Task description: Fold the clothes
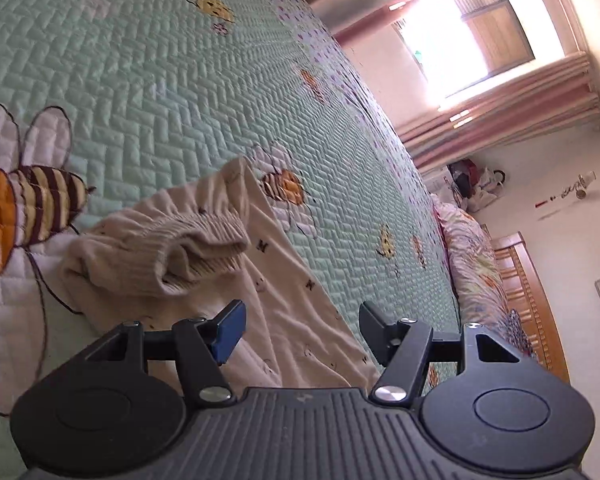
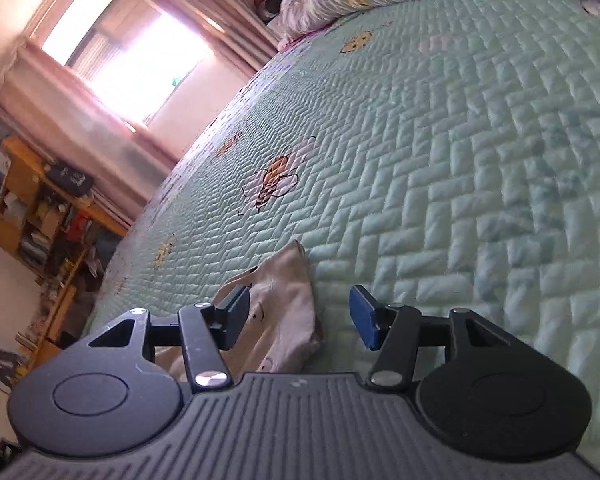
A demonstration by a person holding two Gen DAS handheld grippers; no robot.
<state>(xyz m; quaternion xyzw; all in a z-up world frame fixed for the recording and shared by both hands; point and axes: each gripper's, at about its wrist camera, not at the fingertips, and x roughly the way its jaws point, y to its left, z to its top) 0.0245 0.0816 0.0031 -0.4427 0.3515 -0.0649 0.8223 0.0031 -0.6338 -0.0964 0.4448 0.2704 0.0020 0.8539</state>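
Cream-coloured clothes (image 1: 260, 272) lie partly bunched on the green quilted bed (image 1: 160, 80), ribbed waistband rumpled, so folding looks unfinished and smoothing remains. Left claw (image 1: 300, 330) and right claw (image 2: 300, 318) both hang open above the fabric, gripping nothing.

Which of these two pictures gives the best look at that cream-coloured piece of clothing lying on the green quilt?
The left wrist view: the cream knitted garment with a ribbed cuff spreads across the green quilted bedspread, its folds and small prints visible. The right wrist view shows only a corner, partly hidden behind the gripper.
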